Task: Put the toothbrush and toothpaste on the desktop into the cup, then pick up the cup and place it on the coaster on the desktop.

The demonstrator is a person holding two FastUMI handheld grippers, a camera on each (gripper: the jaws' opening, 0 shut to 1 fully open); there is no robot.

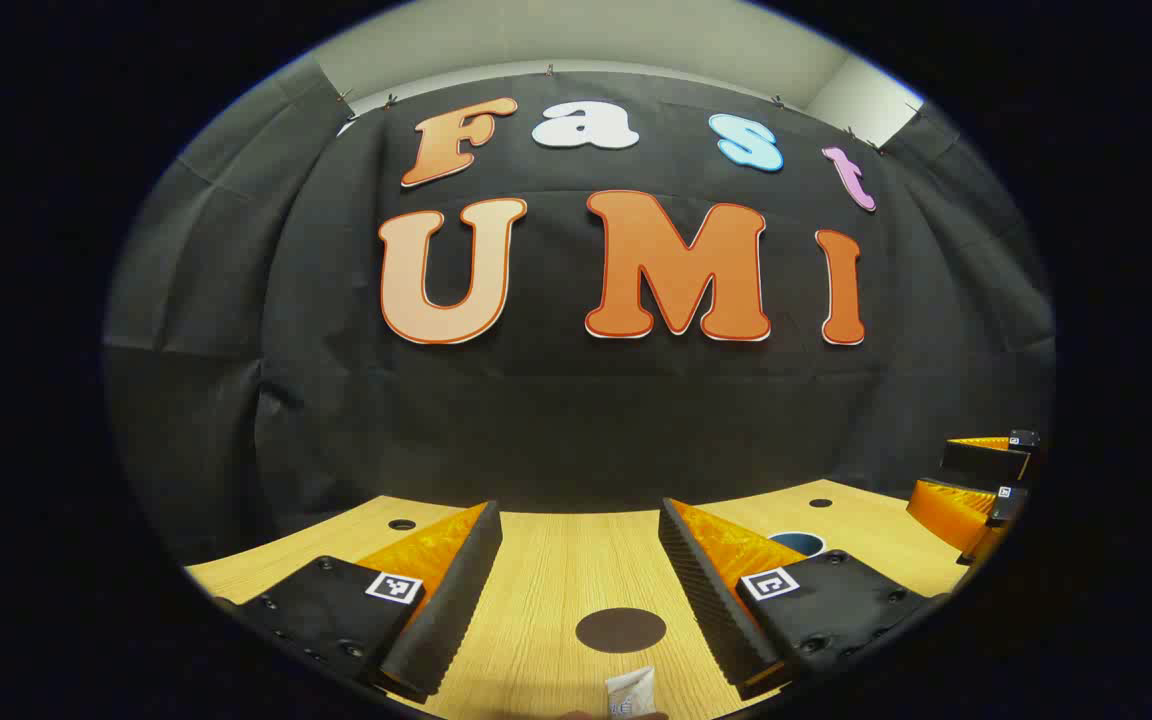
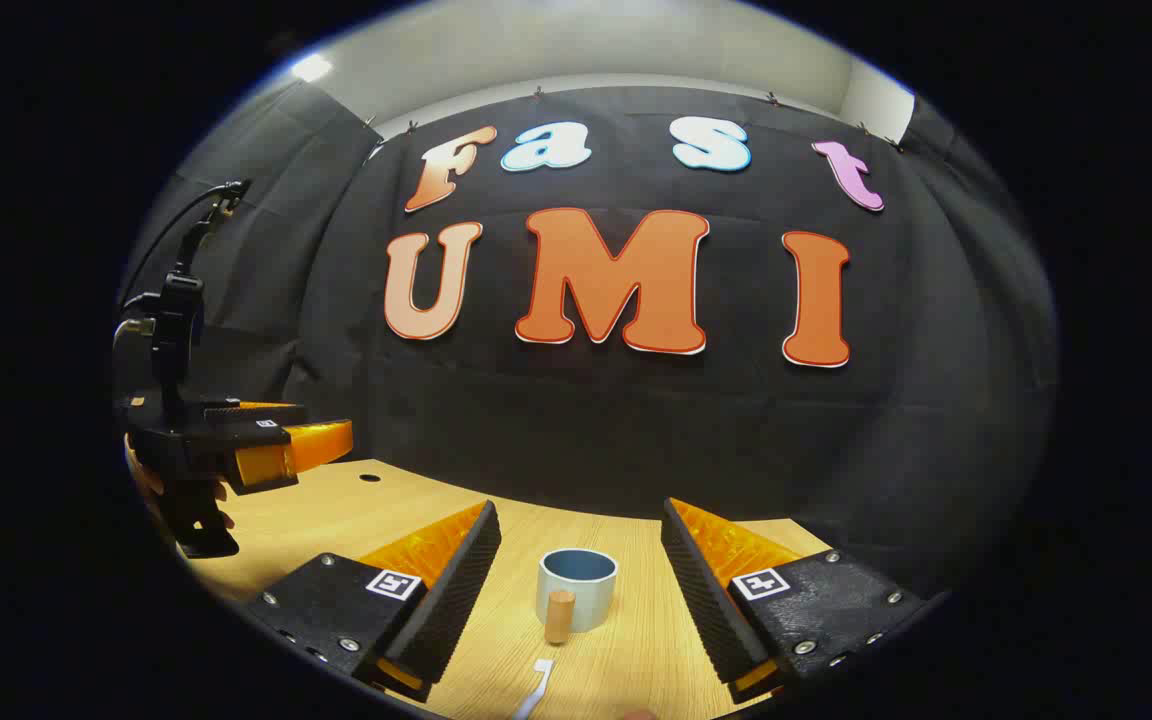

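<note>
Left gripper hovers w/ jaws spread wide, holding nothing, over the light wooden table; between its fingers lies the dark round flat coaster, w/ the crimped end of the white toothpaste tube just nearer the camera than the coaster. Right gripper also has jaws wide apart & empty, framing the pale blue-grey cup w/ wooden peg handle; the white toothbrush lies on the table just in front of the cup. In the left gripper view the cup's rim peeks out right of the coaster behind the finger.
</note>
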